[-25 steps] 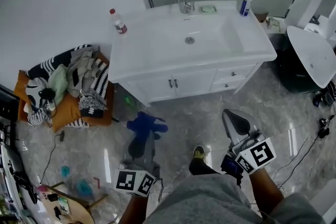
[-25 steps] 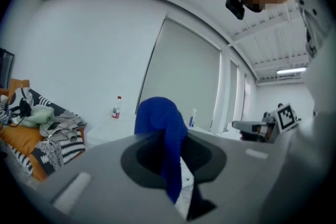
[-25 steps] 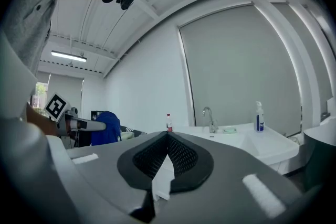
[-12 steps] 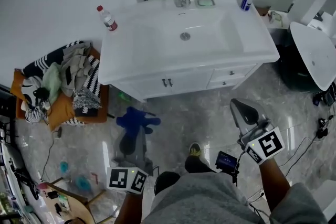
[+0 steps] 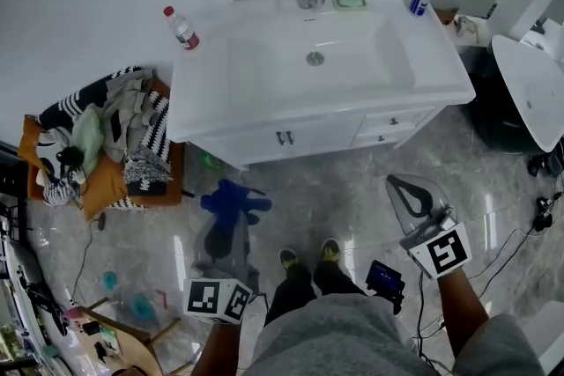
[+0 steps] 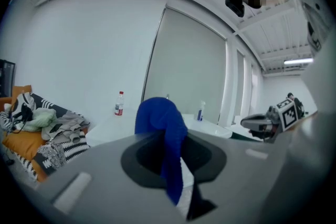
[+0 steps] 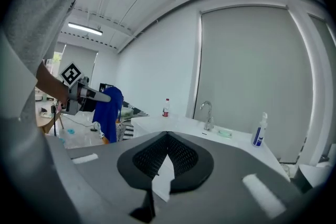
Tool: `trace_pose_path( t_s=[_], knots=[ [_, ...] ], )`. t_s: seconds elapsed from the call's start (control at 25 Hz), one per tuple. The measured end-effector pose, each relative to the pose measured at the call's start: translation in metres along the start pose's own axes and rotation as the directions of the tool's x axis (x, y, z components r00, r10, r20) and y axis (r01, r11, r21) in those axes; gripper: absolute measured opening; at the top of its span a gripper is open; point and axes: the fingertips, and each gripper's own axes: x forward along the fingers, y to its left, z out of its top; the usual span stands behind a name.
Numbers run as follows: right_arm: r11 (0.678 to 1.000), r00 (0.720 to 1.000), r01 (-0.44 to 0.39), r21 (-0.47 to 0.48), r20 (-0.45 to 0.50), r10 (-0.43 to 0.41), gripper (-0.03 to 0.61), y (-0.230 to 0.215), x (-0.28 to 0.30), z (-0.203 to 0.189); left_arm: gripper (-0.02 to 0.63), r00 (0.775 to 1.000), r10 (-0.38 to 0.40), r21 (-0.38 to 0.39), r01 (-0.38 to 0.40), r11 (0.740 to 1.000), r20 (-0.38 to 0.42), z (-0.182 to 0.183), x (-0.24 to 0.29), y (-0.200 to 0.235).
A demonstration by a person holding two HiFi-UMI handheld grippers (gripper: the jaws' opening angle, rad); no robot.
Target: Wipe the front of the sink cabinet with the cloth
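1. The left hand-held gripper (image 5: 227, 226) is clenched on the blue cloth (image 5: 231, 200). In the left gripper view the cloth (image 6: 161, 136) sits between the jaws and hangs down from them in a fold.
2. The right hand-held gripper (image 5: 401, 188) carries nothing. In the right gripper view its jaws meet at the tips, with only the worktop behind them.
3. The cloth is held over the floor, in front of the person's feet. It is well apart from the front of the sink cabinet (image 5: 304, 136), and nothing touches the doors or the drawers.
4. I judge that the step in hand is the approach. The cloth is gripped, but the wiping is not yet begun.
5. The next move calls for bringing the left hand-held gripper forward and low, to the height of the doors under the white worktop (image 5: 220, 79).
6. The hanging part of the cloth should then lie flat against the door panel, with the grip kept firm so that it does not slip out during the strokes.
7. The small door handles (image 5: 285, 137) stand out from the panel, so the cloth may catch on them.
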Motion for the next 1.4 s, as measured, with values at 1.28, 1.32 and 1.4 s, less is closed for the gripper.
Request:
trace_pose_path(
  t_s=[1.28,1.32,1.4],
  knots=[
    [0.963,0.979,-0.014,0.271,0.198,-0.042,0.000,0.079,0.256,-0.225,0.064,0.994,0.098,0.040,-0.100,0.994,0.055,-0.271,0.183,0.160],
    [0.963,0.976,-0.014,0.268,0.215,-0.046,0.000,0.082,0.265,-0.239,0.064,0.992,0.106,0.048,-0.109,0.993,0.068,-0.283,0.191,0.166],
    [0.965,0.966,-0.016,0.263,0.252,-0.052,0.000,0.089,0.282,-0.268,0.064,0.987,0.124,0.069,-0.131,0.989,0.100,-0.307,0.206,0.176]
  ],
)
